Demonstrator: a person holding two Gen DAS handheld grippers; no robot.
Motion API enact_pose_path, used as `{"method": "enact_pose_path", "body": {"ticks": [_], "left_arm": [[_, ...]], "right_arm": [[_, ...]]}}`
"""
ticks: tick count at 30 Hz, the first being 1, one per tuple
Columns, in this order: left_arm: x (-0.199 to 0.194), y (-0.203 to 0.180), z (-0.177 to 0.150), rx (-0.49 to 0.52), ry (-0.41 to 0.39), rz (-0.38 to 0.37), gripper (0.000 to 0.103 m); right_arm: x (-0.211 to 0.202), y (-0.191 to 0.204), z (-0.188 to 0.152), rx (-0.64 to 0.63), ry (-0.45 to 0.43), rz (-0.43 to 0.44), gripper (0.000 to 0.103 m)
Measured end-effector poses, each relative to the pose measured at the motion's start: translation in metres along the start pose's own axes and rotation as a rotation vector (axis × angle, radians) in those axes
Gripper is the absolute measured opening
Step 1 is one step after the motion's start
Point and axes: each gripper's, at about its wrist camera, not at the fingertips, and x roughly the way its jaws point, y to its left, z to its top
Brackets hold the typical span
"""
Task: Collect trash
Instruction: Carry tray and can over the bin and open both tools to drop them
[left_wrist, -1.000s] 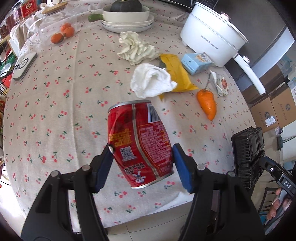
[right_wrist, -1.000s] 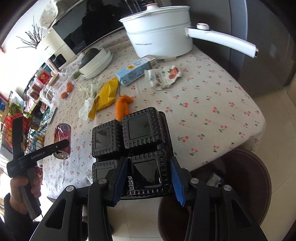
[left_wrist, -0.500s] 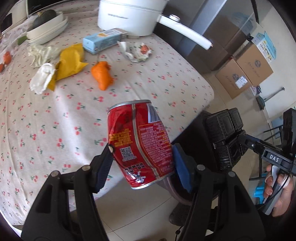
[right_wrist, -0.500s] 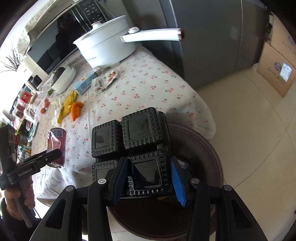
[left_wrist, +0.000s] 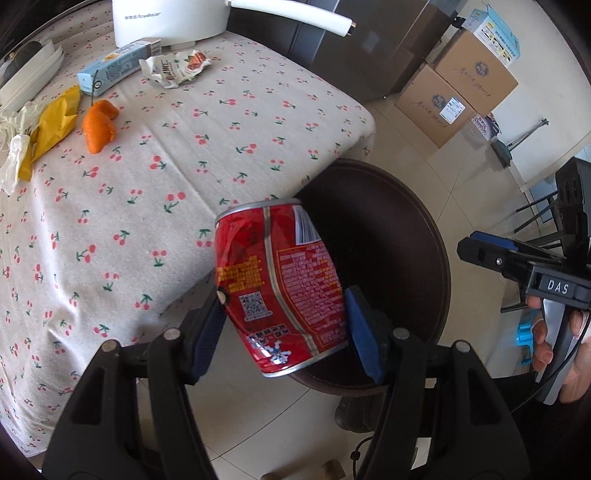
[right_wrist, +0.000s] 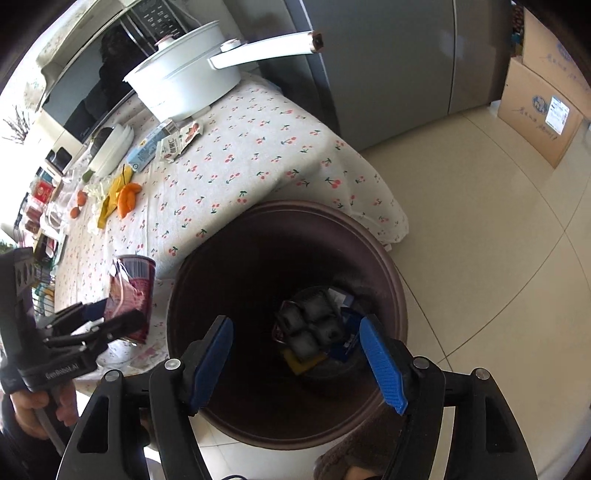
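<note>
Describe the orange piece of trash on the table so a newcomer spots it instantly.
Start at the white pot at the far end of the cherry-print tablecloth. Nearer lies a blue carton, and just past it the orange peel. It is the only bright orange lump, beside a flat yellow wrapper.

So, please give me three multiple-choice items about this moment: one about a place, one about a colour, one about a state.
1. Where does the dark brown bin stand?
A. on the table
B. on the floor beside the table
C. on a chair

2. What colour is the can that the left gripper holds?
A. red
B. green
C. silver only

3. How is the right gripper?
A. closed on a black tray
B. closed on the can
C. with nothing between its pads

Answers:
1 B, its rim stands on the floor tiles at the corner of the cherry-print tablecloth.
2 A, the printed side of the can is red.
3 C, its jaws are opening over the bin and the black moulded tray lies at the bottom.
</note>
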Motion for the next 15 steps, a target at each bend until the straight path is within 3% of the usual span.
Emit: {"method": "enact_pose_path", "body": {"ticks": [6,9,15], "left_arm": [[0.009,-0.018,0.005,0.08,-0.013,-0.049,0.067],[0.003,-0.014,0.009,0.056,-0.051,-0.025,0.086],[-0.01,0.006,0.012,0.005,-0.08,0.003,0.086]], "right_arm": [[-0.008,-0.011,-0.003,0.018,-0.004,-0.003,0.074],[-0.013,-0.016,-0.004,0.027,-0.014,-0.006,0.074],[-0.018,-0.018,0.001,0.042,-0.029,-0.003,0.075]]}}
